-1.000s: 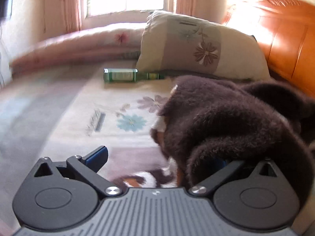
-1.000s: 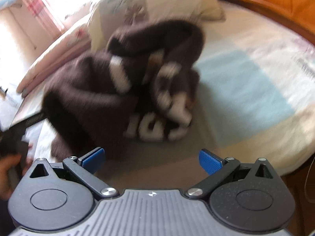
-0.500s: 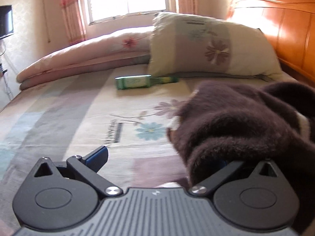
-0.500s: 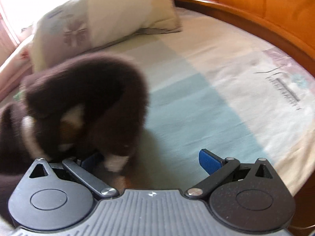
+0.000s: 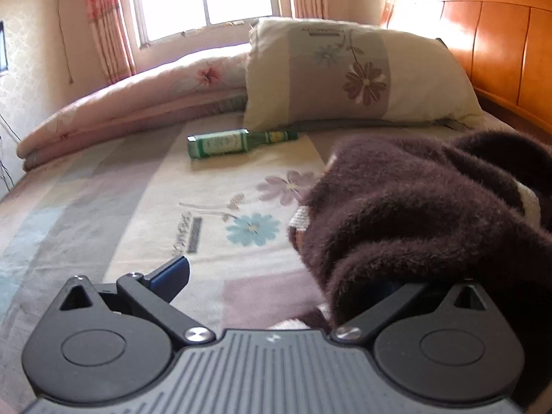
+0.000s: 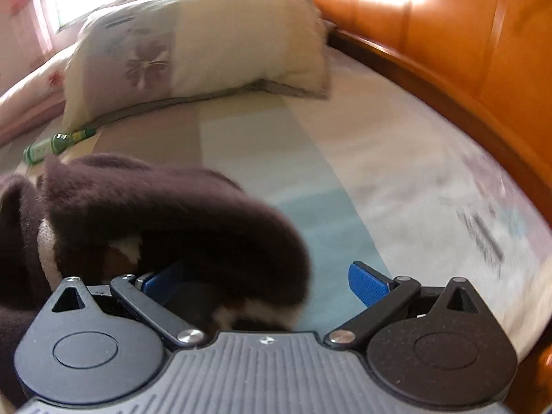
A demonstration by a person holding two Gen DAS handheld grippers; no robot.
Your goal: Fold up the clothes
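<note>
Left wrist view: the left gripper (image 5: pixel 276 276) is seen with jaws spread wide; a fold of the dark brown fleece garment (image 5: pixel 424 214) is draped over its right finger, but nothing is clamped. The garment lies bunched on the bedsheet (image 5: pixel 145 207), near the pillow (image 5: pixel 355 76) and the green bottle (image 5: pixel 238 141).

Right wrist view: the right gripper (image 6: pixel 265 283) is likewise held wide open, with the garment (image 6: pixel 165 214) heaped over its left finger and unpinched. No flat fold is visible; the task is judged barely begun, with spreading and folding left.
</note>
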